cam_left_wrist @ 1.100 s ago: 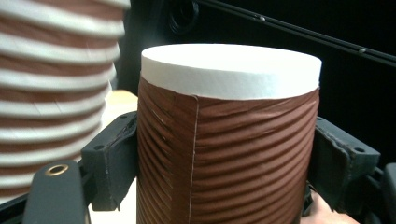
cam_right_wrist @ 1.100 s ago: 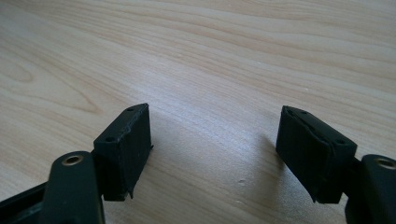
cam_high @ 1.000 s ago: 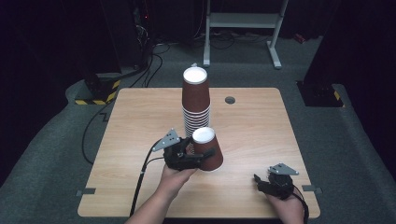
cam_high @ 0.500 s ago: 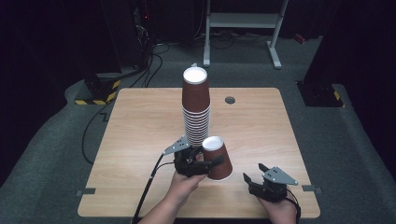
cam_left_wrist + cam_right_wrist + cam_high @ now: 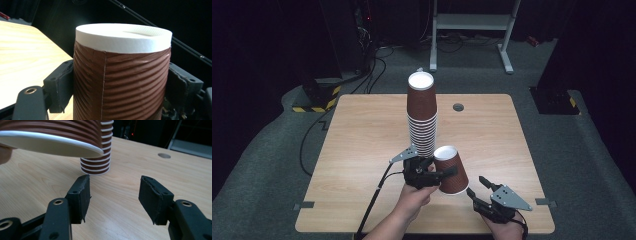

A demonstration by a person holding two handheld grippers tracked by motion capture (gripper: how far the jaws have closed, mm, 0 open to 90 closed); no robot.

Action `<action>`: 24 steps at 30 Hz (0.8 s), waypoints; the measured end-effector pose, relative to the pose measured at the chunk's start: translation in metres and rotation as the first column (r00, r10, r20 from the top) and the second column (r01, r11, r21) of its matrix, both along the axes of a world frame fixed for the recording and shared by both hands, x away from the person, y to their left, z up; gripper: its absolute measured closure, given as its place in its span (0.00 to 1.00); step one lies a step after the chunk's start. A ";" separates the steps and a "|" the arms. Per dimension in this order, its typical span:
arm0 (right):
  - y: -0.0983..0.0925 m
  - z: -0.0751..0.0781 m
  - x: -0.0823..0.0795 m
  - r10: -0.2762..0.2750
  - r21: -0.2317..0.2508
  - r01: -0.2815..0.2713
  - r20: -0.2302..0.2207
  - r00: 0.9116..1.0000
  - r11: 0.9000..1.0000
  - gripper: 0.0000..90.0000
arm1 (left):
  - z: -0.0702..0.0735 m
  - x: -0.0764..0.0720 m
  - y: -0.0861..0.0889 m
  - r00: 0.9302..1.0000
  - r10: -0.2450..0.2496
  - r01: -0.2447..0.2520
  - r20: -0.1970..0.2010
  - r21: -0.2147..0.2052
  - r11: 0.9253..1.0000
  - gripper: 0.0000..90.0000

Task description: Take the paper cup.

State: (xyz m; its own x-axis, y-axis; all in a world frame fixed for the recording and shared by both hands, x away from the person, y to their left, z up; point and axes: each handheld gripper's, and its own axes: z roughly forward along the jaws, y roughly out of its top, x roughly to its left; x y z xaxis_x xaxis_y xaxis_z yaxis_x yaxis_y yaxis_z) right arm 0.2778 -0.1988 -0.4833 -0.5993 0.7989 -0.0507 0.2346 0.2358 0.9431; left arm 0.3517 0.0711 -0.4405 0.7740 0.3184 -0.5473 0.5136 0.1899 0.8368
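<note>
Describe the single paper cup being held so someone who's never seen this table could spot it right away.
Start at the wooden table and find the tall stack of brown cups near its middle. Just in front of it, toward the person, the left gripper clamps one brown ribbed cup. Unlike the stacked ones, it is alone, tilted, lifted off the table.

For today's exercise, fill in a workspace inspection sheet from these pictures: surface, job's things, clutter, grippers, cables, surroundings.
Surface: wooden table, round grommet hole.
Job's things: tall cup stack standing upside down; single brown cup lifted, tilted.
Clutter: nothing seen.
Grippers: left gripper clamped on the single cup's sides; right gripper open, nothing between its jaws, which have just been closing.
Cables: black cable trailing from the left gripper; more on the floor.
Surroundings: grey carpet, white frame, dark room.
</note>
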 end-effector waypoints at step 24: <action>0.007 -0.001 0.002 -0.024 0.033 0.018 0.171 0.985 0.999 0.58 | -0.001 0.007 -0.012 0.999 -0.018 0.018 -0.031 -0.003 1.000 0.22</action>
State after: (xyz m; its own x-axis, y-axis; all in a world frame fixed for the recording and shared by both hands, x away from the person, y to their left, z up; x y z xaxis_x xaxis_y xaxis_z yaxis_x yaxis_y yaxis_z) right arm 0.2797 -0.1913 -0.4842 -0.5668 0.8141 -0.1265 0.0733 0.2028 0.9765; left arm 0.3589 0.0596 -0.4412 0.7622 0.3030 -0.5721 0.5427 0.1826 0.8198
